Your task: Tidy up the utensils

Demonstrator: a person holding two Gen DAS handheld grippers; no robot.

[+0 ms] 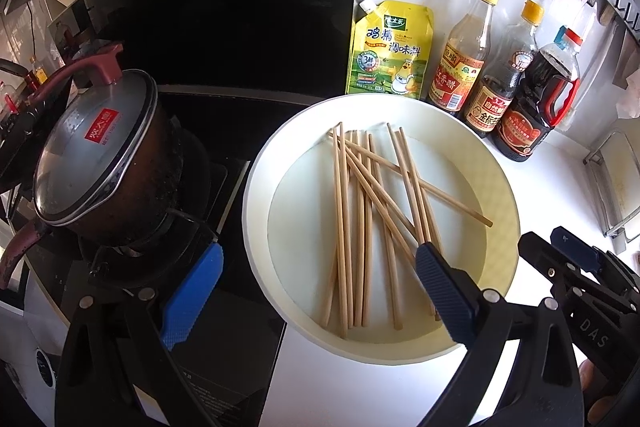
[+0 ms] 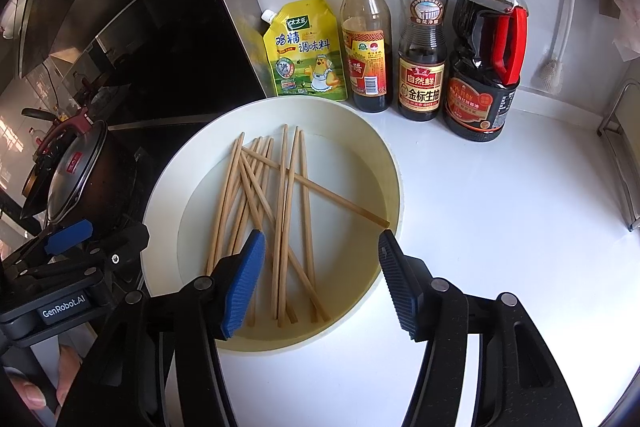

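Several wooden chopsticks (image 1: 362, 223) lie crossed in a round cream basin (image 1: 256, 195) on the white counter; they also show in the right wrist view (image 2: 280, 219), in the same basin (image 2: 394, 187). My left gripper (image 1: 316, 259) is open and empty above the basin's near-left rim. My right gripper (image 2: 322, 247) is open and empty just above the near ends of the chopsticks. The right gripper also shows in the left wrist view (image 1: 580, 267), and the left gripper in the right wrist view (image 2: 68, 239).
A yellow seasoning pouch (image 2: 306, 51) and three sauce bottles (image 2: 420, 39) stand behind the basin. A lidded pot (image 1: 104, 151) sits on the black stove at the left. A metal rack (image 1: 616, 179) stands at the right.
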